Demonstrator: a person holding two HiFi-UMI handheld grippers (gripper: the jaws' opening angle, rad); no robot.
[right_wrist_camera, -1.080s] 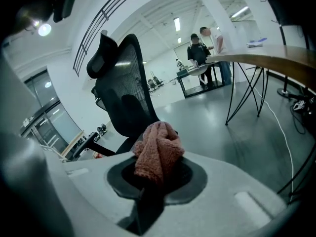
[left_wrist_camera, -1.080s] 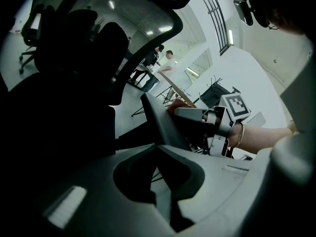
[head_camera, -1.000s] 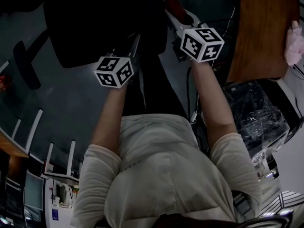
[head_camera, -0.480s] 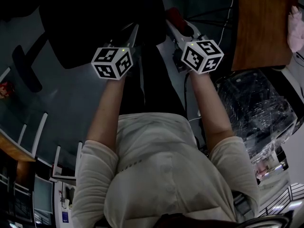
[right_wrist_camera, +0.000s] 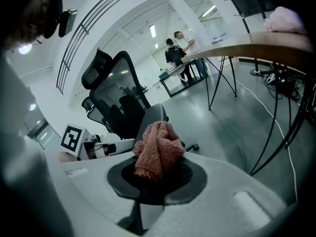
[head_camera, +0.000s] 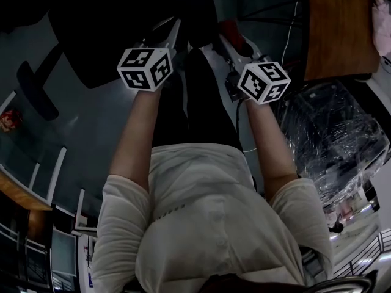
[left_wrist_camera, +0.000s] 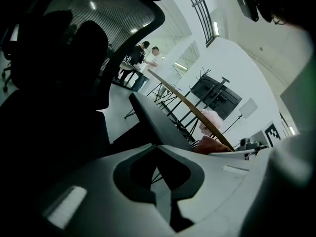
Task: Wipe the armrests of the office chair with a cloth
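On a grey office floor (head_camera: 91, 127) beside a wooden table (head_camera: 339, 29), the right gripper (right_wrist_camera: 154, 177) is clamped on the bunched reddish cloth (right_wrist_camera: 157, 149), the office chair's (right_wrist_camera: 116, 90) grey armrest (right_wrist_camera: 152, 113) close beyond it — the left gripper (left_wrist_camera: 159, 149), jaws together on nothing, faces that armrest alongside.

A wooden table (head_camera: 342, 29) carries a pink bundle (head_camera: 383, 26) at its edge — something plastic-wrapped (head_camera: 333, 139) sits beside it; two people (right_wrist_camera: 180, 46) stand far off.

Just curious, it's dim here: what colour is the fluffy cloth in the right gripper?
The fuzzy terry cloth is reddish-pink, clearest in the right gripper view.
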